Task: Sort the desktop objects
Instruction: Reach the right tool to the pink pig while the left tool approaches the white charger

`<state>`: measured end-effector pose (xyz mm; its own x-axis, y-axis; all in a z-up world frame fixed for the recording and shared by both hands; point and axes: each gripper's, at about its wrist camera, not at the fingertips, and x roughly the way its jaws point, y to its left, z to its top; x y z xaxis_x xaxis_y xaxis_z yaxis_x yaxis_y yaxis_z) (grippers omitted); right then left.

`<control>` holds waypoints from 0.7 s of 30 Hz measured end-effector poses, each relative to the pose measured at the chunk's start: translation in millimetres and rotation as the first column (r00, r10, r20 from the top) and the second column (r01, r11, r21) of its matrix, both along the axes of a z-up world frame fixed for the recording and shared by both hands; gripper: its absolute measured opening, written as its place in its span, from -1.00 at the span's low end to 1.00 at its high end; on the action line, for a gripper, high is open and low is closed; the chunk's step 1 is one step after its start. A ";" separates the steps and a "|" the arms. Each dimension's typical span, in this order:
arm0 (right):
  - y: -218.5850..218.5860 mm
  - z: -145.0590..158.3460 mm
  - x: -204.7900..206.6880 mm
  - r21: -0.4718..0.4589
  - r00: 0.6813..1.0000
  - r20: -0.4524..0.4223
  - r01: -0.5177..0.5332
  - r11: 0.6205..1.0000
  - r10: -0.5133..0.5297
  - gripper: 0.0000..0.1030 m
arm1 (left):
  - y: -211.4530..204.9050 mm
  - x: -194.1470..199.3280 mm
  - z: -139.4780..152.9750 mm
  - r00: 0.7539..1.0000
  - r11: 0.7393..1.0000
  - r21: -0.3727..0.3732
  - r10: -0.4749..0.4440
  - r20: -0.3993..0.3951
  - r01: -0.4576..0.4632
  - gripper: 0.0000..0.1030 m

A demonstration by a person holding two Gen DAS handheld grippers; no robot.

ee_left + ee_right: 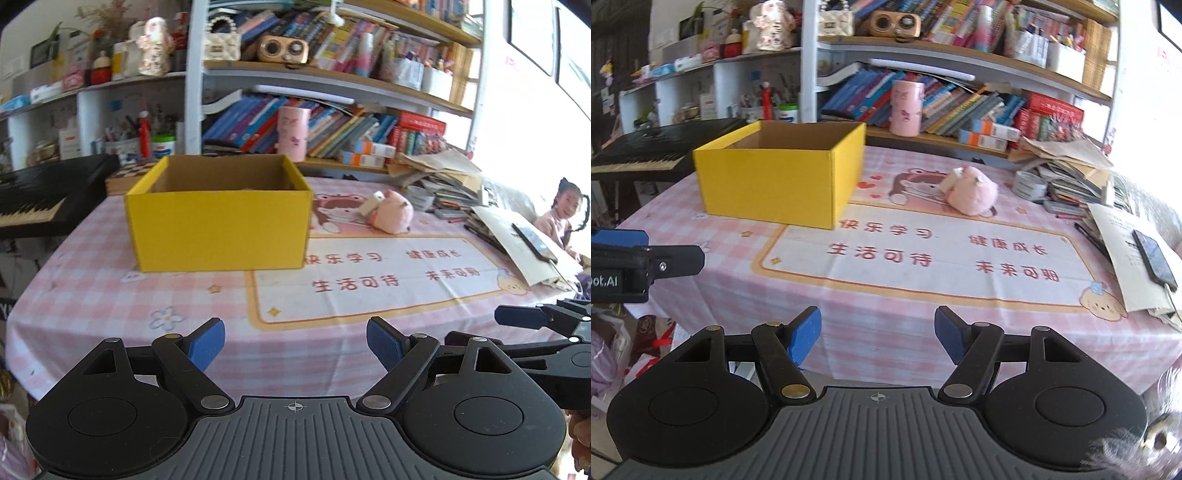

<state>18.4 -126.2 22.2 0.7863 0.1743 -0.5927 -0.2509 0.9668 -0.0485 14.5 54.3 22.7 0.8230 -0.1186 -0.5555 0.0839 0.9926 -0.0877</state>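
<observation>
My left gripper (295,345) hangs over the near edge of the pink checked tablecloth (110,295) with its blue pads spread and nothing between them; my right gripper (877,338) sits just beside it, released and empty too; the thing I judge I must sort, a small pink plush toy with a pale tag or block at its head (971,194), lies on its side on the far right part of the cloth, near the open yellow cardboard box (779,181) but apart from it. The risk, as I see it, is the plush itself; it is soft and rounded, so a pinch placed off-centre could squeeze it sideways out of the pads; the tag (I cannot tell what it is) might catch instead of the body; reaching right, I could also nudge the leaning heap of papers and books (1071,173).
</observation>
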 end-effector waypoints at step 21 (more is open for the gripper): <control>-56.8 -12.8 35.6 0.000 0.995 -0.071 0.067 0.998 -0.066 0.28 | -70.6 50.4 -10.1 0.988 0.989 0.038 -0.143 -0.056 0.146 0.68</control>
